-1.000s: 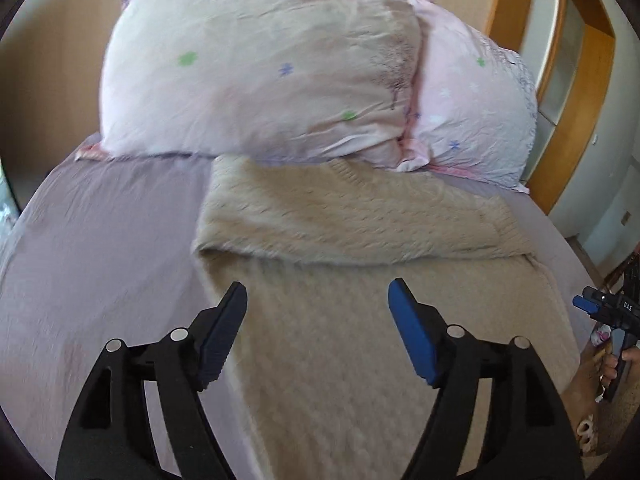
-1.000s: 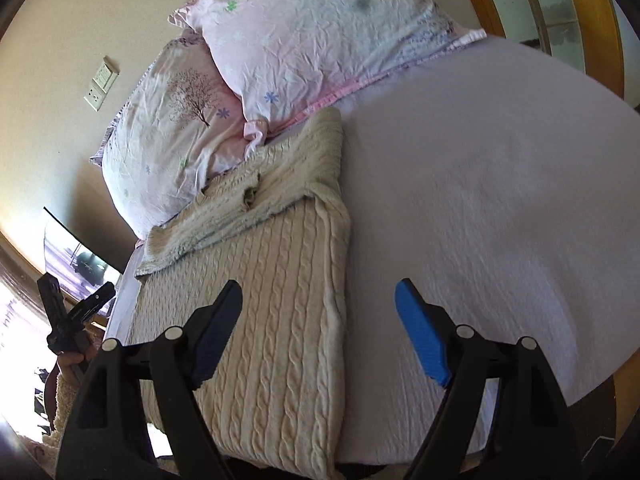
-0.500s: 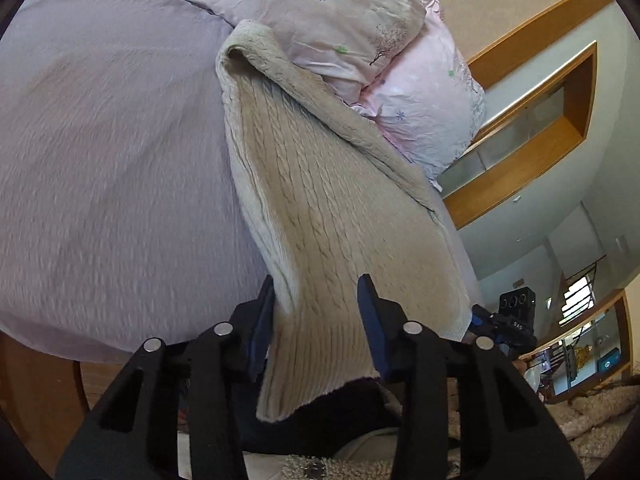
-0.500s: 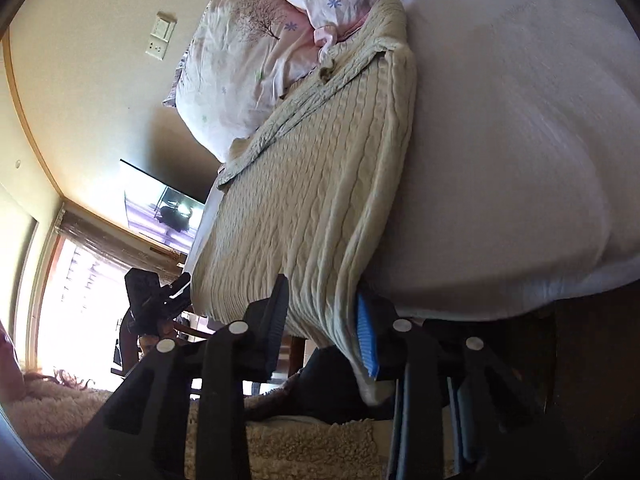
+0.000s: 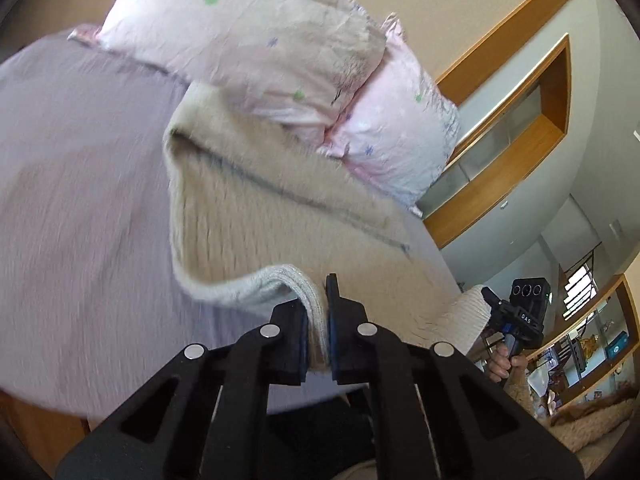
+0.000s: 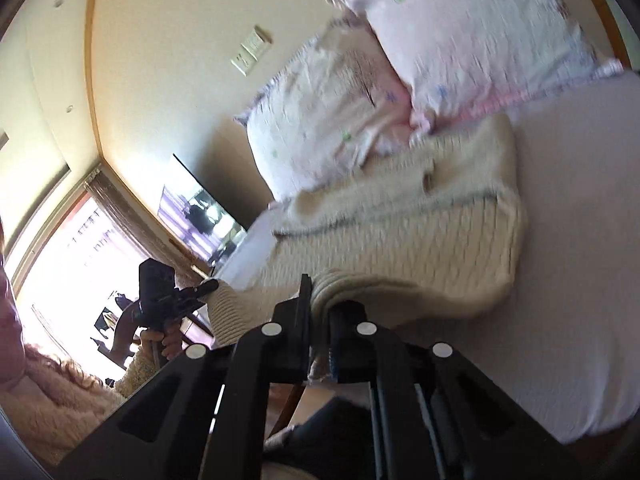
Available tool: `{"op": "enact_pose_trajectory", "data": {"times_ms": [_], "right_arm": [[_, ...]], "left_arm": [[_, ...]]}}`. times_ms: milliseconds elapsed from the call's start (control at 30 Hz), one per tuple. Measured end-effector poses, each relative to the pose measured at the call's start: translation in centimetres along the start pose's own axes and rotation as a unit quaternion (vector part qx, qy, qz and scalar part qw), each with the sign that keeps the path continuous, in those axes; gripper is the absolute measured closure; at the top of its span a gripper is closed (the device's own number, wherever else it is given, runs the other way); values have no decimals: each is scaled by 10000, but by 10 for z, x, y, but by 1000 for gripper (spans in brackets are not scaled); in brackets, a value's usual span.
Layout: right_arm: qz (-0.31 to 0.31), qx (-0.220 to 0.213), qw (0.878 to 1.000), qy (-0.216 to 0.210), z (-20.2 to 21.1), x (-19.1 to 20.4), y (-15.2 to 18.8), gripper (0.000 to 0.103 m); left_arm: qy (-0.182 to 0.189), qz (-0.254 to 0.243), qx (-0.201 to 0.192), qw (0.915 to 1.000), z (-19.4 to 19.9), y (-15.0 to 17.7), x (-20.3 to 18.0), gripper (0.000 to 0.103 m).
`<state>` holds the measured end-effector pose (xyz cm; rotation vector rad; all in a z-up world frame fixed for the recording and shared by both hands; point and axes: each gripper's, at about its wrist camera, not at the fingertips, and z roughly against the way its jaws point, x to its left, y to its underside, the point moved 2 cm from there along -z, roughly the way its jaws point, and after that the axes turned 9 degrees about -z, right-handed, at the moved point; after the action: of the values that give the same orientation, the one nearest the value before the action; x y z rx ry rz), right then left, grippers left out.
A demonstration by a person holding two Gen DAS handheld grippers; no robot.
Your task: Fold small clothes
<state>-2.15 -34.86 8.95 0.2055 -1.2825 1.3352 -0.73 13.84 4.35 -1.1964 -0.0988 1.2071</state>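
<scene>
A beige cable-knit sweater (image 5: 256, 208) lies on the bed, its far end folded over near the pillows. My left gripper (image 5: 320, 320) is shut on the sweater's near left hem corner and holds it lifted off the bed. My right gripper (image 6: 320, 312) is shut on the near right hem corner of the sweater (image 6: 400, 240), also lifted. The hem curls up between the two grippers. The right gripper shows in the left wrist view (image 5: 524, 316), and the left gripper shows in the right wrist view (image 6: 168, 292).
The bed (image 5: 80, 200) has a pale lilac sheet. Two pink patterned pillows (image 5: 260, 40) lie at its head, touching the sweater's far edge. A wooden shelf unit (image 5: 520, 120) stands to the right. A window and a TV (image 6: 196, 216) are to the left.
Both grippers went from open above the sweater to the bed's near edge, closed on the hem corners, and have now lifted the hem up and toward the pillows.
</scene>
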Motion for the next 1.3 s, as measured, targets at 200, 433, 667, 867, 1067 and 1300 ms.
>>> {"op": "enact_pose_trajectory", "data": {"times_ms": [200,433,667,867,1067,1300], "right_arm": [[-60,-1092,9926,527,-73,-24,-134,96],[-1661,-1027,9607,1972,-150,-133,-163,45],[-940,-1811,9741,975,-115,-114,-137,8],[-970,-1603,9776,963,-121,-118,-141,8],[-1035,-1504,9787,942,-129,-121,-139,8],[-1197,-1360,9816,597,-131,-122,-139,8]], "left_arm": [[-1022,-49,-580,9931,-83,-127,40,96],[-1690,603,265,9834,-163,-152,104,90],[-2003,151,-280,9792,-92,-146,108,2],[-1607,1067,485,9800,-104,-118,162,14],[-1094,1260,568,9843,-127,-106,162,20],[-769,2091,579,9732,-144,-88,164,79]]}}
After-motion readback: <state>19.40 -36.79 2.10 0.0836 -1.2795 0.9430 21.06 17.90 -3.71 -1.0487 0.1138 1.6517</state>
